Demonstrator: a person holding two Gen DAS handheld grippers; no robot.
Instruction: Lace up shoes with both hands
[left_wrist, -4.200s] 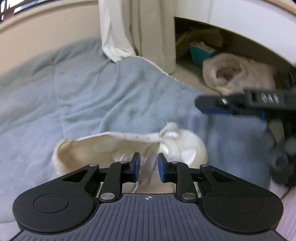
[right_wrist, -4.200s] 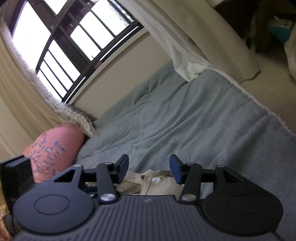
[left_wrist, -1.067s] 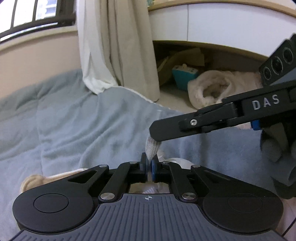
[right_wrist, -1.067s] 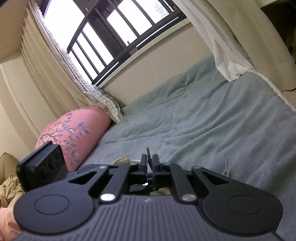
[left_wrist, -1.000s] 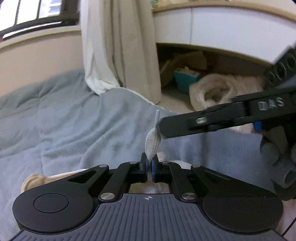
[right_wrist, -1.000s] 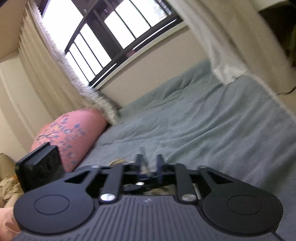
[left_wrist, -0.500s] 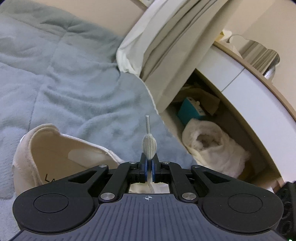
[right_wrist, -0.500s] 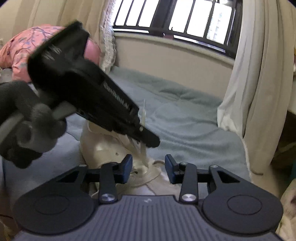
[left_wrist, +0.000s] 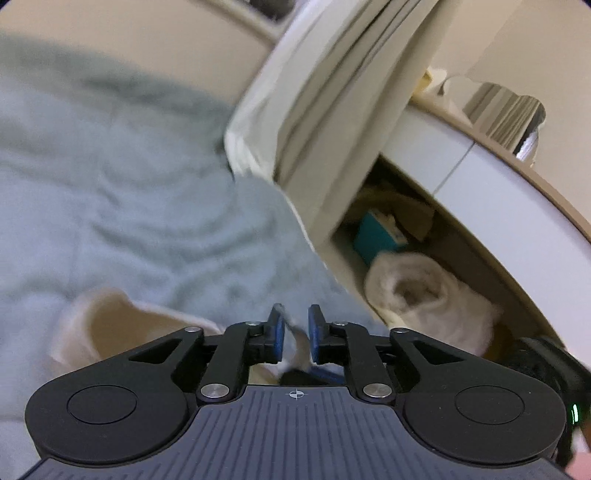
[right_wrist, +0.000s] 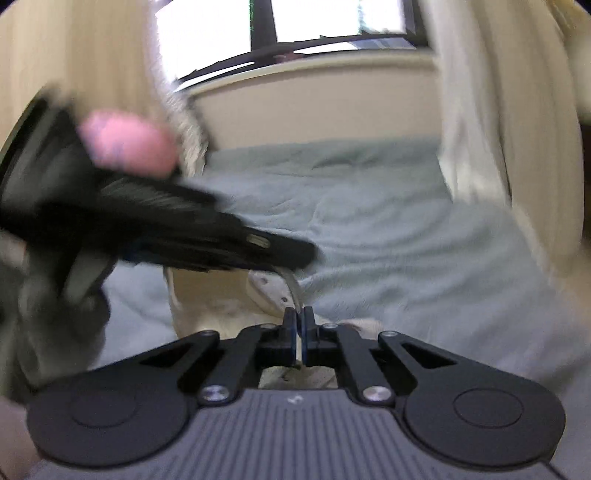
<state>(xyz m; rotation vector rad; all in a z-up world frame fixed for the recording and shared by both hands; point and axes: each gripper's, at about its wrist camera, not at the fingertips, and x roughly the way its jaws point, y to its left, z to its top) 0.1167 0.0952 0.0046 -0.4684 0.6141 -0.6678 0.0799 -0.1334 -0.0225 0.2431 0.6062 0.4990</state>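
A cream shoe (left_wrist: 110, 325) lies on the grey-blue blanket (left_wrist: 110, 206); in the right wrist view the shoe (right_wrist: 229, 310) sits just beyond my fingers. My left gripper (left_wrist: 295, 319) is open, and the grey lace (left_wrist: 295, 334) hangs loose between its blue pads. My right gripper (right_wrist: 298, 317) is shut on the lace (right_wrist: 291, 286) just below its tip. In that view the left gripper (right_wrist: 295, 254) reaches in from the left, blurred, with its tip right above the lace. The shoe's toe is hidden behind the gripper bodies.
A cream curtain (left_wrist: 332, 110) hangs at the blanket's far edge. Beyond it an open shelf holds a teal box (left_wrist: 376, 240) and a white fleecy bundle (left_wrist: 424, 295). A pink pillow (right_wrist: 125, 144) and a window (right_wrist: 295, 26) lie behind the left gripper.
The left gripper has opened and let go of the lace. The right gripper, open half a second ago, has shut on the lace. Both views are blurred by motion.
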